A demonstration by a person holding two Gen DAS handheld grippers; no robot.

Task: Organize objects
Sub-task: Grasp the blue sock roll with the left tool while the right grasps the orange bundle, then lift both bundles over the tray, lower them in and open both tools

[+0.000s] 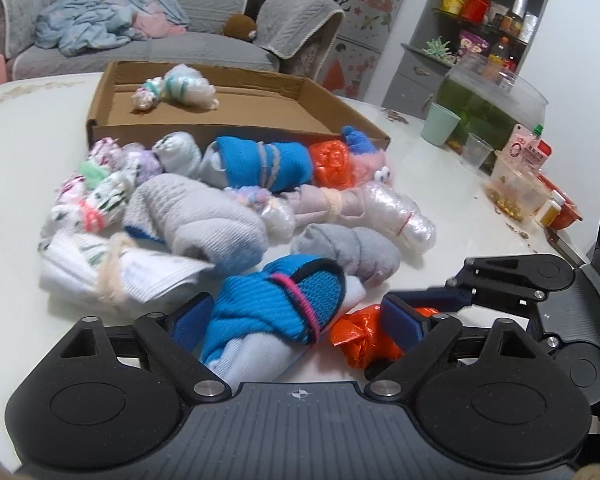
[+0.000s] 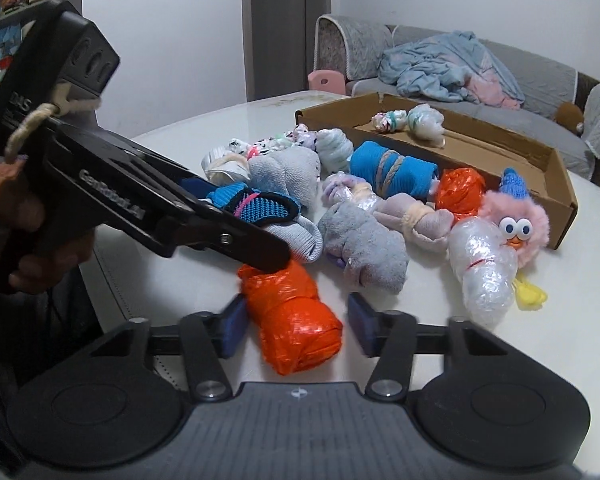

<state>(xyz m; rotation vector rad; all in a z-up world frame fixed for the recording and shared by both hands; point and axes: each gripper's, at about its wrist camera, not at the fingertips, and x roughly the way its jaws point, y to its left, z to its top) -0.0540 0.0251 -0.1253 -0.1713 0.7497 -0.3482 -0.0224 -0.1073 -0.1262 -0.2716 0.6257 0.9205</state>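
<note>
On the white table (image 2: 560, 280), left tongs (image 1: 296, 320) half hide a blue bundle (image 1: 276, 316).

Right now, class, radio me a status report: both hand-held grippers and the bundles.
Left hand-held gripper open, straddling blue bundle. Right hand-held gripper open around orange bundle, one pad off it. Both outside cardboard box. Left finger crosses orange bundle's far end.

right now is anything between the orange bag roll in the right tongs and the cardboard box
Yes. The orange bag roll sits at the near edge; the grey towel roll and other bundles lie between it and the cardboard box. Lifting over them looks clear.
</note>
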